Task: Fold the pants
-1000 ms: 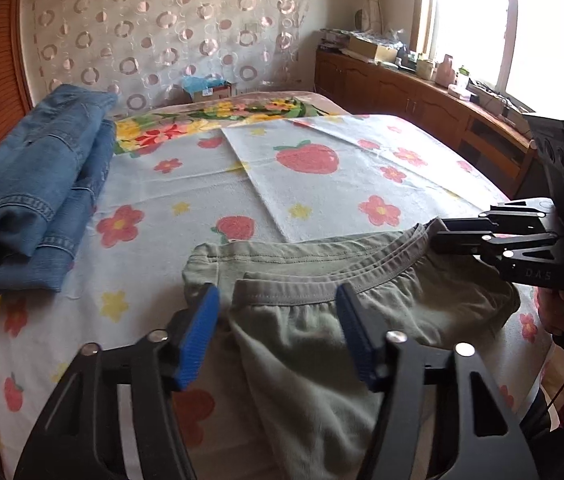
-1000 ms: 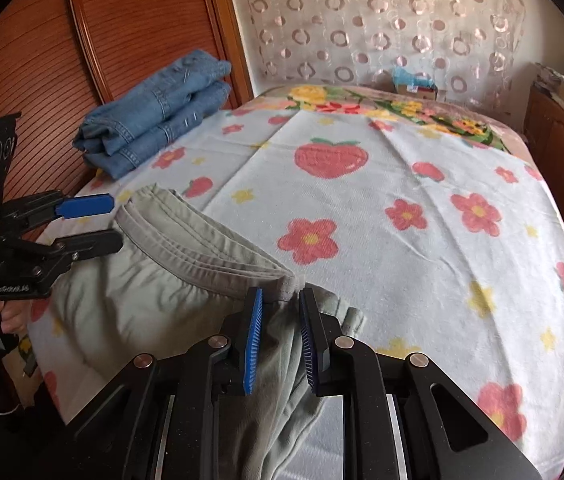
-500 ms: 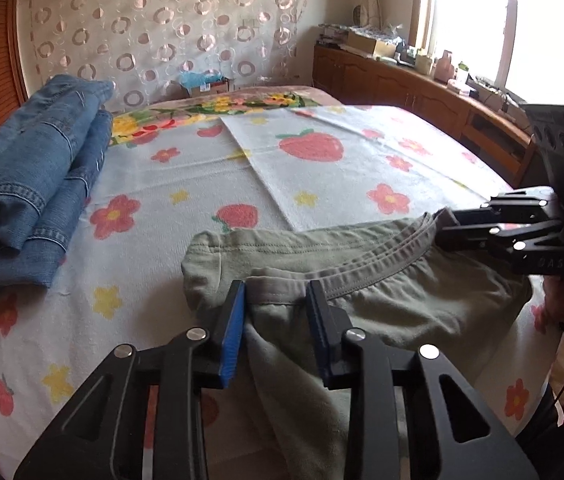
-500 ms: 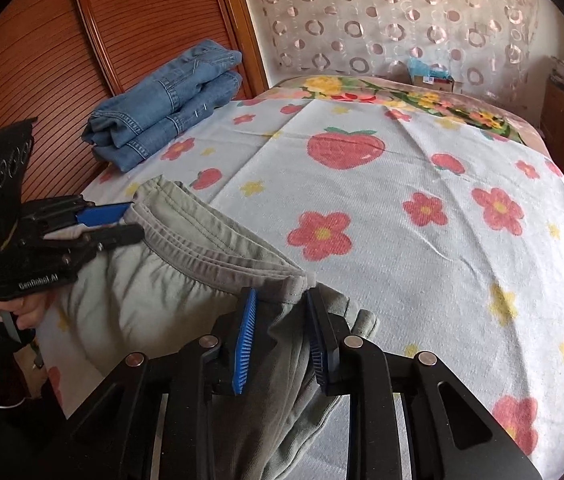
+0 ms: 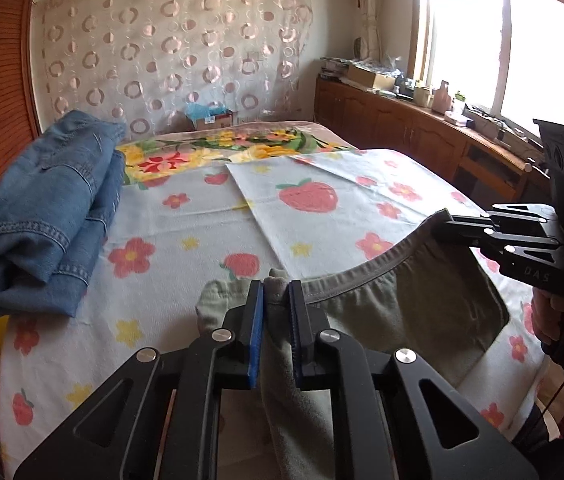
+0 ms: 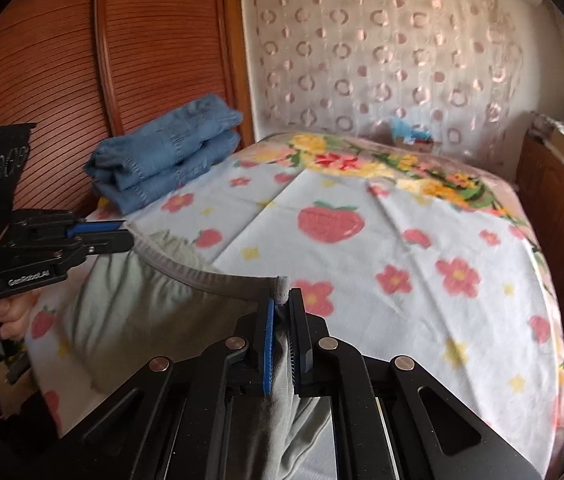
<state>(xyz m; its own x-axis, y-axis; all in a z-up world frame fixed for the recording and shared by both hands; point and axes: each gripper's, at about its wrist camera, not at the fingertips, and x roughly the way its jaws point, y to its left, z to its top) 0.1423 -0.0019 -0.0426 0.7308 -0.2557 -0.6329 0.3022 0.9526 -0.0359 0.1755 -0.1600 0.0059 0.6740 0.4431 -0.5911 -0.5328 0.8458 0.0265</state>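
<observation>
Left gripper [image 5: 276,300] jaws, open a second ago, now clamped on pants [image 5: 402,312] waistband, bottom centre. Right gripper [image 6: 280,312] jaws also clamped on waistband. Waistband now lifted taut off bed [image 6: 422,240]; lower part out of view. Ready to lay out.

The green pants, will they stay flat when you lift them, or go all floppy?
Probably floppy: the pants sag between the left gripper and right gripper. Likely light too, since two small pinches hold the waistband up.

bright window [image 5: 498,36], circle-patterned curtain [image 5: 170,52] — wooden cabinets [image 5: 394,128]; slatted wood panel [image 6: 154,40], floral bedspread [image 6: 422,280]
</observation>
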